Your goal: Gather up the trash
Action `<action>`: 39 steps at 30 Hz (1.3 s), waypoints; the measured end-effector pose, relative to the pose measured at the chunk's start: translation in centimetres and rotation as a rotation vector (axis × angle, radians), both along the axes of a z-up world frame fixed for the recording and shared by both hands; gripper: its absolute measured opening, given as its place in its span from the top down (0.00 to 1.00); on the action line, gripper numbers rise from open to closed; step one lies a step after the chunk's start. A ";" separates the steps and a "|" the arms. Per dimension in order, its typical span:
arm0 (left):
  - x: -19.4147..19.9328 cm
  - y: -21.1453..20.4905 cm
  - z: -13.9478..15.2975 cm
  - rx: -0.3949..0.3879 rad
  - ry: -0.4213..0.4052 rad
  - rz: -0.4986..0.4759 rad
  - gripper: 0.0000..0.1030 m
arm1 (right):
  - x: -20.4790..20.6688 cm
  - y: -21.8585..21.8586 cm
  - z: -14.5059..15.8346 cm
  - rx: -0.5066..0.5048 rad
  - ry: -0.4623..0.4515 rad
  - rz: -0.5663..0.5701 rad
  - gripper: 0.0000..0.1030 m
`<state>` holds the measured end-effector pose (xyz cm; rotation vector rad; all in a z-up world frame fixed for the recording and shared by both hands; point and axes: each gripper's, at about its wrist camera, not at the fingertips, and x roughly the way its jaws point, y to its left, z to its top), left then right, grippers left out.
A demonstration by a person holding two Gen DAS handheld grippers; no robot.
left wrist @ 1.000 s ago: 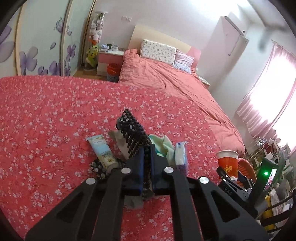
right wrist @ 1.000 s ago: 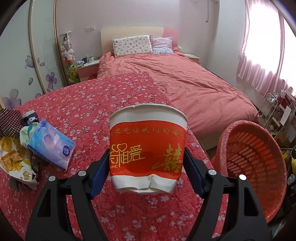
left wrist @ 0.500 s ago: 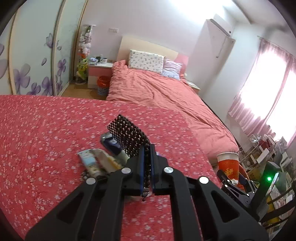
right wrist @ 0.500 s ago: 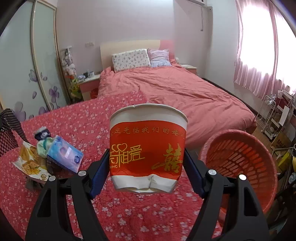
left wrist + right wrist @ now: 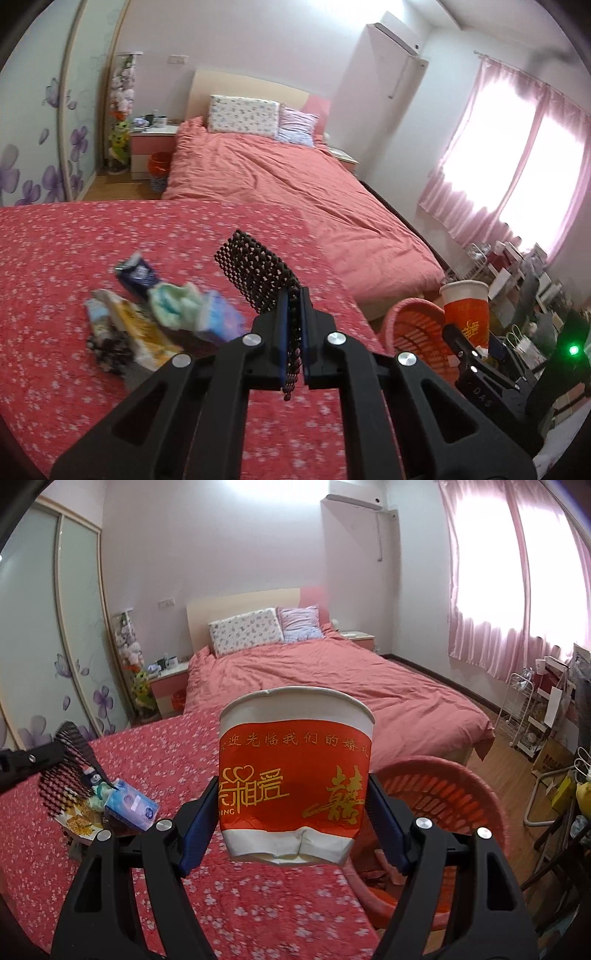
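Both loads have been lifted and carried away from the trash pile point(image 5: 155, 321) toward the red basket point(image 5: 443, 797), which is now seen larger and closer. Disposal is judged to be next. A paper cup point(image 5: 295, 775) is clamped, jaws wide, in the right hand-held gripper point(image 5: 295, 812), just before the basket's rim. A black mesh sheet point(image 5: 258, 273) is pinched in the fully closed left hand-held gripper point(image 5: 293, 343), left of the basket. Remaining wrappers are left on the floral counter point(image 5: 55, 258), farther from the basket.
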<state>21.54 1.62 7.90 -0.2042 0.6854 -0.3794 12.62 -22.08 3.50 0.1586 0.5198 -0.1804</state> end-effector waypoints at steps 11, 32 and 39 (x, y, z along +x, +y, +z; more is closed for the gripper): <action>-0.4 -6.8 -1.3 0.000 0.017 -0.126 0.93 | -2.0 -3.2 0.1 -0.008 -0.035 -0.088 0.28; -1.5 -20.9 -5.5 -0.002 0.084 -0.403 0.93 | -4.3 -10.8 -2.6 0.051 -0.019 -0.258 0.28; -1.4 -24.4 -7.4 0.003 0.110 -0.474 0.93 | -4.6 -12.8 -3.5 0.086 -0.015 -0.293 0.28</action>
